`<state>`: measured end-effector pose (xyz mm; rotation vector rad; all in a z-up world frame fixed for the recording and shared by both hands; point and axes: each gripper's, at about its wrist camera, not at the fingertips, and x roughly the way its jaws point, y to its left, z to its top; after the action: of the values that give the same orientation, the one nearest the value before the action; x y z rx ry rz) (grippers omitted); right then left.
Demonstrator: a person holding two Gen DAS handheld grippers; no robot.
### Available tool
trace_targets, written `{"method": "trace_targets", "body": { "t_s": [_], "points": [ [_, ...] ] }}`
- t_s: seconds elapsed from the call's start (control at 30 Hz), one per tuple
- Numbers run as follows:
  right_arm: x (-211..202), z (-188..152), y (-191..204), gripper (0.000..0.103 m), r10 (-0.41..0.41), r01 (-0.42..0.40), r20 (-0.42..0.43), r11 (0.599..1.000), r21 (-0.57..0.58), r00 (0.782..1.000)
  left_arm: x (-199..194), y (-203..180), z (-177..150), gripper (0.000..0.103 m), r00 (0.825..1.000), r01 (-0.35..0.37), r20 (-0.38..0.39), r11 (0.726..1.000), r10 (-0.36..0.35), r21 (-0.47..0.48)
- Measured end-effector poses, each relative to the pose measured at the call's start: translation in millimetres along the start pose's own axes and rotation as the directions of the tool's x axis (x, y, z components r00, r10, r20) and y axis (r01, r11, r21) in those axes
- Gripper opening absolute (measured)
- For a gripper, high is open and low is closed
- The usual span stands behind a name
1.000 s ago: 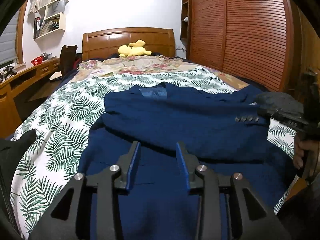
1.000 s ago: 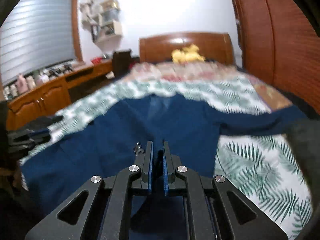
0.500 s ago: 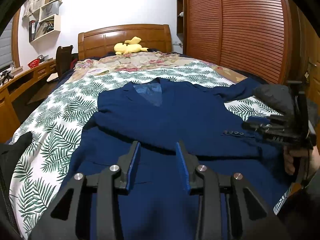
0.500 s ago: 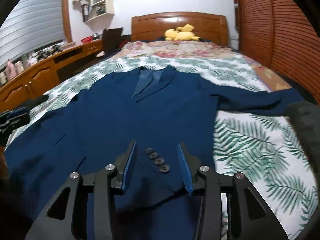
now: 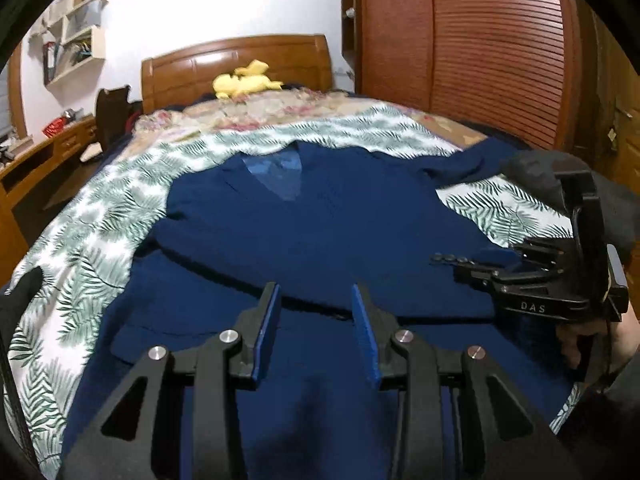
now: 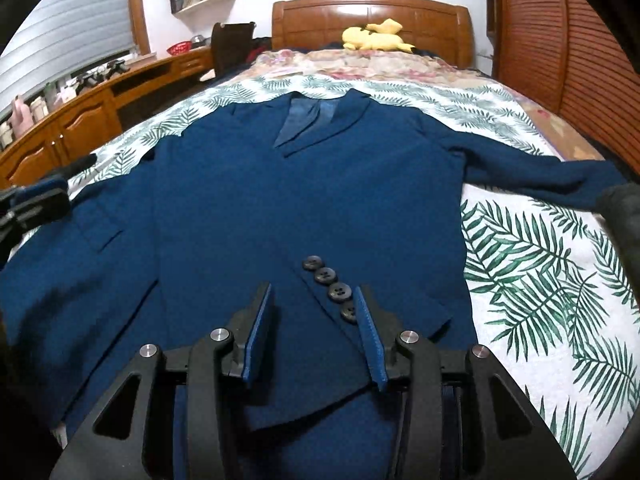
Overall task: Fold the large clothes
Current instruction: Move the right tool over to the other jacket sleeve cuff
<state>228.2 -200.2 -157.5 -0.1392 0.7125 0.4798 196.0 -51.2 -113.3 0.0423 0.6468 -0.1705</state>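
A navy blue suit jacket point(image 6: 248, 208) lies face up on the bed, collar toward the headboard; it also shows in the left wrist view point(image 5: 320, 232). One sleeve is folded across the body, its cuff with several dark buttons point(image 6: 332, 288) near the hem. The other sleeve point(image 6: 532, 168) stretches out to the right. My right gripper point(image 6: 314, 300) is open and empty just above the folded cuff; it also shows in the left wrist view point(image 5: 464, 264). My left gripper point(image 5: 314, 300) is open and empty above the jacket's lower half.
The bed has a palm-leaf sheet point(image 6: 540, 272) and a wooden headboard point(image 6: 372, 16) with a yellow plush toy point(image 6: 374, 38). A wooden desk point(image 6: 60, 128) runs along the left. A slatted wardrobe point(image 5: 480, 48) stands on the right.
My right gripper opened and let go of the sleeve cuff, which now lies across the jacket body. Both grippers drew back slightly; the left stayed open.
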Motion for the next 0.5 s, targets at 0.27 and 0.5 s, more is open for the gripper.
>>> {"method": "trace_targets", "body": {
  "t_s": [0.27, 0.5],
  "points": [
    [-6.0, -1.5, -4.1, 0.042, 0.014, -0.014, 0.008, 1.0, 0.02, 1.0, 12.4, -20.6, 2.4, 0.035, 0.998, 0.049, -0.025, 0.999, -0.049, 0.014],
    [-25.7, -4.9, -17.8, 0.048, 0.002, -0.003, 0.023, 0.999, 0.032, 1.0, 13.9, -32.8, 18.7, 0.035, 0.997, 0.07, -0.023, 0.997, -0.069, 0.043]
  ]
}}
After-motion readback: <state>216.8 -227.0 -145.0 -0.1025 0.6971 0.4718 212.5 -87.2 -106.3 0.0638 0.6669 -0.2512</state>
